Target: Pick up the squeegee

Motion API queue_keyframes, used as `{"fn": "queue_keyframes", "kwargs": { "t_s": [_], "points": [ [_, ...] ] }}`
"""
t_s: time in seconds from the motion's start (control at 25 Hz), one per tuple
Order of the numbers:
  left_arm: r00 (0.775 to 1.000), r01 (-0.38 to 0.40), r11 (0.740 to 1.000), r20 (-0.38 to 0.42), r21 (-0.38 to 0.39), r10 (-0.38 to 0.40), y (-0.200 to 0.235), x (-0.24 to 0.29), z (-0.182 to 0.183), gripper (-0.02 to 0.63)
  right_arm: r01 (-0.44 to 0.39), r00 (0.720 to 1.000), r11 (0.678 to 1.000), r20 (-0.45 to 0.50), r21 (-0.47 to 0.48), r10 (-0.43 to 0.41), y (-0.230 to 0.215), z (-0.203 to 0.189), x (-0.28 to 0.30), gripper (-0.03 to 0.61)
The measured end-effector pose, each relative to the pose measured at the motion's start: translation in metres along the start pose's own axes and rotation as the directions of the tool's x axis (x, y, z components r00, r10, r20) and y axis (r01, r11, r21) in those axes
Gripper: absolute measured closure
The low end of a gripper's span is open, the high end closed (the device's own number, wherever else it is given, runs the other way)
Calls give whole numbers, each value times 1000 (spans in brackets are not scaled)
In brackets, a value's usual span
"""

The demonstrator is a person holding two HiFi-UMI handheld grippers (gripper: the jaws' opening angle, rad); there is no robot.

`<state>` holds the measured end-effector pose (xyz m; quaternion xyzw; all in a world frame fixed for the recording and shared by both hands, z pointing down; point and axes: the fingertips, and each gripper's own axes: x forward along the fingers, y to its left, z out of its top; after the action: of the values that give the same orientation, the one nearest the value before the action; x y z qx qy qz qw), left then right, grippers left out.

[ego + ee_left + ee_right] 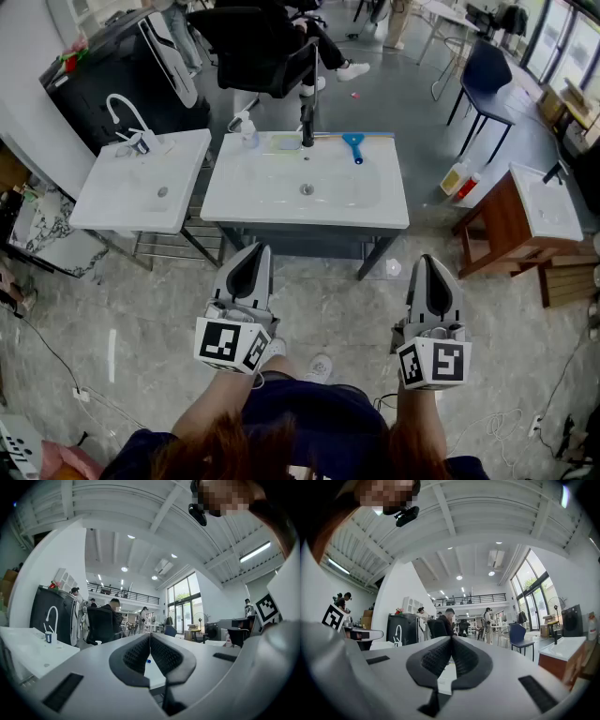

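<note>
The blue squeegee (353, 145) lies on the back rim of the white middle sink (281, 202), right of the black faucet (307, 120). Both grippers hang level in front of the sink, well short of the squeegee. My left gripper (260, 249) is shut with its pads together and nothing between them. My right gripper (424, 260) is shut and empty too. In the left gripper view a small blue speck of the squeegee (148, 661) shows through the gap below the shut left gripper's (149, 636) tips. In the right gripper view the right gripper (451, 640) is shut, and the squeegee is hidden.
A second white sink (141, 183) with a white faucet stands to the left. A wooden cabinet with a sink (525, 220) stands at the right, bottles (459, 178) beside it. A spray bottle (247, 128) sits at the middle sink's back left. A person sits in a black chair (262, 47) behind.
</note>
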<state>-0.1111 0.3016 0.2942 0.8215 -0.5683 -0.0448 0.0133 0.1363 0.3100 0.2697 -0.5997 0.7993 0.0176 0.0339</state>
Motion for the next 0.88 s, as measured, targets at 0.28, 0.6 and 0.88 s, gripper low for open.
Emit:
{"fn": "queue_keyframes", "kwargs": {
  "t_s": [0.28, 0.6, 0.88],
  "points": [
    [1000, -11, 999, -2, 33, 11, -2, 7, -2, 592, -16, 1000, 1000, -3, 17, 16, -8, -2, 4, 563],
    [999, -24, 999, -29, 47, 26, -6, 7, -11, 592, -19, 1000, 998, 8, 57, 19, -19, -9, 2, 440],
    [999, -28, 998, -39, 48, 30, 0, 17, -21, 592, -37, 998, 996, 51, 78, 33, -19, -9, 12, 283]
  ]
}}
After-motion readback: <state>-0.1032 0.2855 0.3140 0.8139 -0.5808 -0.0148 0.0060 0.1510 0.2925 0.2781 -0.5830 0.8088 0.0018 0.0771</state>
